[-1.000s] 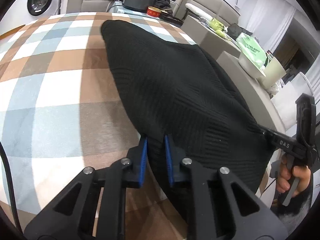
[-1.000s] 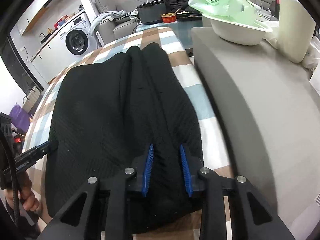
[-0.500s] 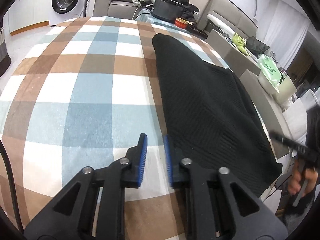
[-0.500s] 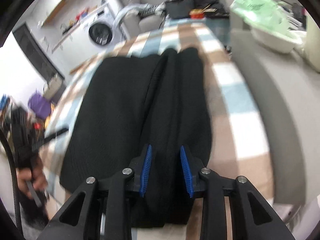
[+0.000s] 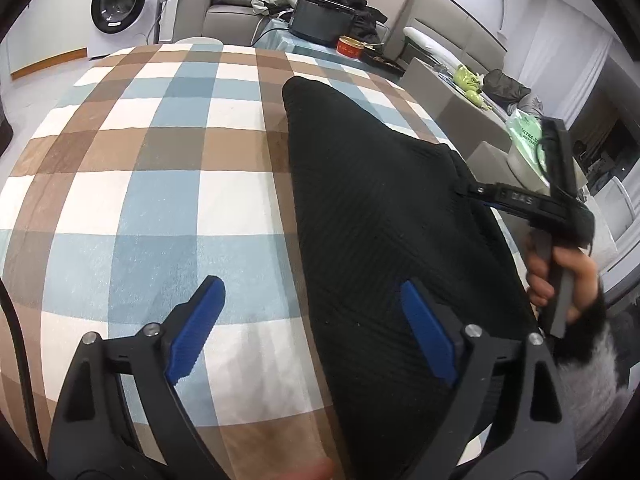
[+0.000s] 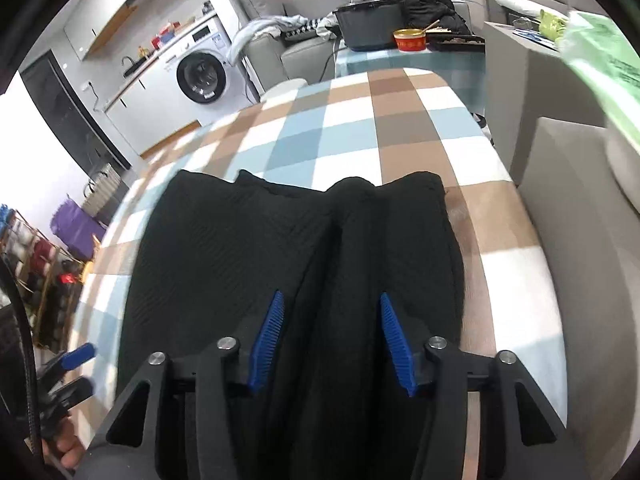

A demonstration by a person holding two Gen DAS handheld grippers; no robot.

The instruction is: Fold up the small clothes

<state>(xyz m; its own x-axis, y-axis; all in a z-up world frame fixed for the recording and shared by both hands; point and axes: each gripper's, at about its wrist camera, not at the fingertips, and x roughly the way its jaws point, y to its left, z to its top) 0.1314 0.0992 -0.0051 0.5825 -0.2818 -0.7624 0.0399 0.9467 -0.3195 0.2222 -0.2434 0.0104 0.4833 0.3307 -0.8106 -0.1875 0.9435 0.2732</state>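
Left gripper (image 5: 312,320) jaws opening, nothing pinched; right gripper (image 6: 334,340) jaws opening astride black knit garment (image 6: 280,248); green bag (image 5: 526,138) reads "ULTRA-S…".

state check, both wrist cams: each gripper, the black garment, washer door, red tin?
left gripper: jaws opening, nothing clamped, garment edge between them
right gripper: jaws opening over a garment ridge, pads not pressing
black knit garment: folded, lying on the checked cloth
washing machine: door closed
red tin: open
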